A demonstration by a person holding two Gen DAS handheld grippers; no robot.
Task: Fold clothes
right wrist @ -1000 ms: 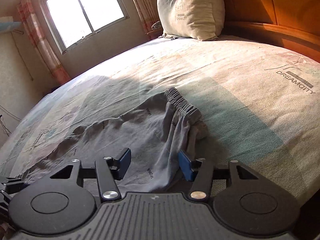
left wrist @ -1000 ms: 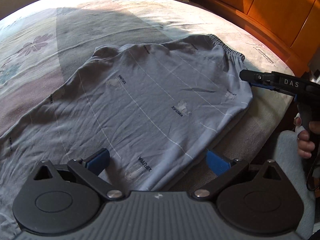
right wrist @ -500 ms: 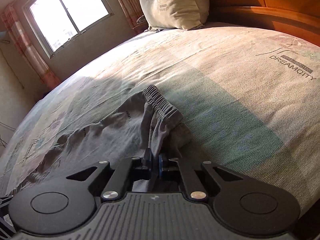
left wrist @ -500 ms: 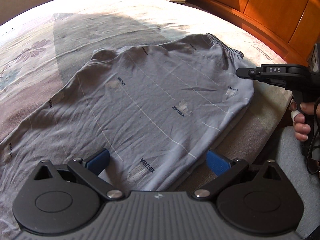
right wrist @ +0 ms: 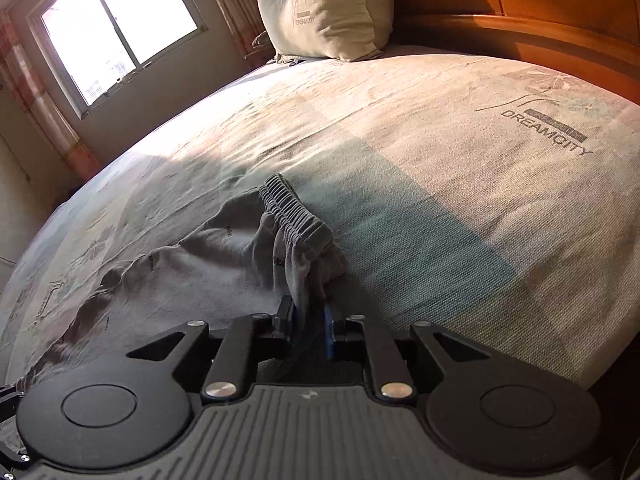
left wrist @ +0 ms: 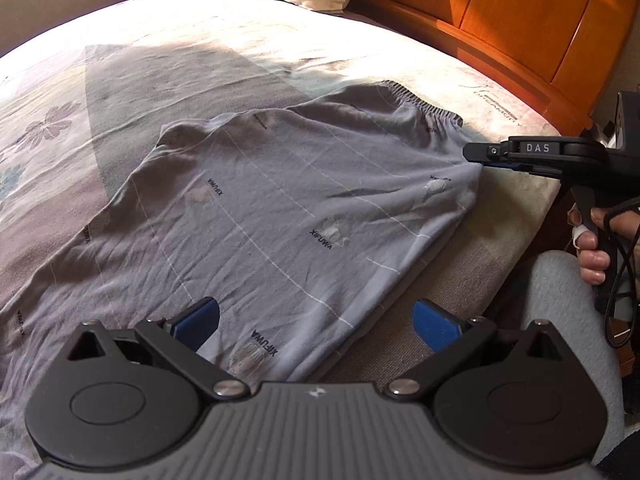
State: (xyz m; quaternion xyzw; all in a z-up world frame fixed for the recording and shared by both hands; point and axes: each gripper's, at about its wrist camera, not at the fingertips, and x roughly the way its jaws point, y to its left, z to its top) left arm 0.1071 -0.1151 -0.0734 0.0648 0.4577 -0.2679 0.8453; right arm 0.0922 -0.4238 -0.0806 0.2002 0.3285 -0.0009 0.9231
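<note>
Wrinkled grey trousers, soft jersey with thin white lines, lie flat on the woven bedsheet. The right gripper pinches their ribbed waistband corner; the left gripper gapes wide over the near hem.

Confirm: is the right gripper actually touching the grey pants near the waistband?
Touching. The right wrist view shows the right gripper shut on a pinch of the grey pants just below the waistband.

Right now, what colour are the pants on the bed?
Grey-blue pants with thin white lines and small dark words, clearest in the left wrist view.
</note>
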